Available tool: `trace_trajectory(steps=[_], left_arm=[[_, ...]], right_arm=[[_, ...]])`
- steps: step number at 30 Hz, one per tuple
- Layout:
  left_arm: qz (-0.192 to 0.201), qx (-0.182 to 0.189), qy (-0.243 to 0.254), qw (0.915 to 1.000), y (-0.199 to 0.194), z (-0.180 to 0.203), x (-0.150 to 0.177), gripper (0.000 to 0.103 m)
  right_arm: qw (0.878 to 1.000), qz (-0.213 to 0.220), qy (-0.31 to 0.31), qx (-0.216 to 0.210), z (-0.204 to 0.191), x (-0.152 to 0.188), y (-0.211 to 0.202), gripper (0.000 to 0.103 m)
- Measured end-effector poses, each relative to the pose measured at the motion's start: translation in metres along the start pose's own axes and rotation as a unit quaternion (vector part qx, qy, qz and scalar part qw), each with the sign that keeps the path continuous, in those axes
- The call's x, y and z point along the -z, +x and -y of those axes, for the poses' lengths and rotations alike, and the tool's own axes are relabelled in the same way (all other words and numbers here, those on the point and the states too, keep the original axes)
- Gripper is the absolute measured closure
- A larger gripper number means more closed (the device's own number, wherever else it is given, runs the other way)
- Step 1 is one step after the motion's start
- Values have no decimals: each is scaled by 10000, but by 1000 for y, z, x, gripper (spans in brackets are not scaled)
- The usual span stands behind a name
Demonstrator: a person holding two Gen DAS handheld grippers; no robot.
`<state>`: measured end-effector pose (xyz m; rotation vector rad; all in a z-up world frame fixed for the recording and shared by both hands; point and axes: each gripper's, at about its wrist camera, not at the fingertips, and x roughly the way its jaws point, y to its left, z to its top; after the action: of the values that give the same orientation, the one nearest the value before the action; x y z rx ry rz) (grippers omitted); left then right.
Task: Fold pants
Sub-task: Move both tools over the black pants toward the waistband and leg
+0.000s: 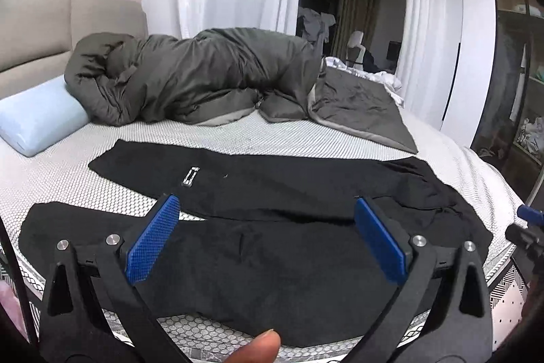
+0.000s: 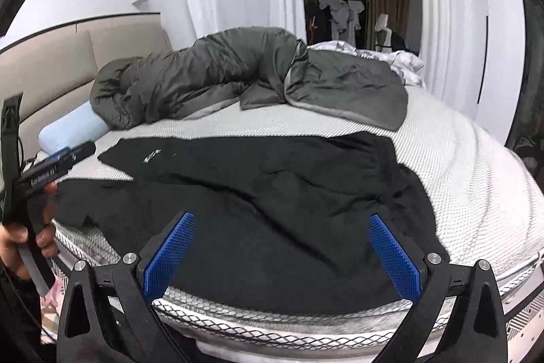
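**A:** What is lying where right now?

**B:** A wide bed with a white honeycomb-textured mattress cover (image 1: pixel 51 179) is filling both views. A crumpled grey quilted duvet (image 1: pixel 190 77) is heaped across the upper middle of the frame, with a pale blue pillow (image 1: pixel 37 121) at the left edge. The black fabric pants (image 1: pixel 272 193) are spreading flat across the lower middle, legs running left and waist bunching toward the right.

**A:** And the grippers?

**B:** The left gripper (image 1: pixel 267 240) is hovering above the near leg, blue pads wide apart, holding nothing. The right gripper (image 2: pixel 282 256) is hanging over the seat area, equally spread and empty.

**A:** How should the first fold go?

**B:** I'm thinking each gripper should be pinching an end of the near leg's outer edge, hem and waist, lifting together and laying it squarely over the far leg.

**A:** Any risk?

**B:** Probably the wrinkled waist dragging unevenly.
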<state>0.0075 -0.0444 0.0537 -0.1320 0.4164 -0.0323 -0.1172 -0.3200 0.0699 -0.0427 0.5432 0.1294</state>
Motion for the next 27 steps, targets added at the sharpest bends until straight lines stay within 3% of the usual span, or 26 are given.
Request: trace_trajectory(steps=[6, 15, 22, 27], left_arm=[[34, -49, 108, 9999, -24, 4, 13, 1], [-234, -179, 441, 9986, -29, -19, 31, 1], [-311, -252, 334, 9986, -11, -64, 31, 1], [-525, -455, 108, 9975, 18, -99, 34, 1]], right_arm=[[9994, 75, 194, -272, 7, -1, -12, 0], [9988, 140, 459, -68, 17, 17, -13, 0], [9964, 308, 777, 110, 24, 18, -6, 0], [9972, 191, 594, 409, 21, 26, -2, 0]])
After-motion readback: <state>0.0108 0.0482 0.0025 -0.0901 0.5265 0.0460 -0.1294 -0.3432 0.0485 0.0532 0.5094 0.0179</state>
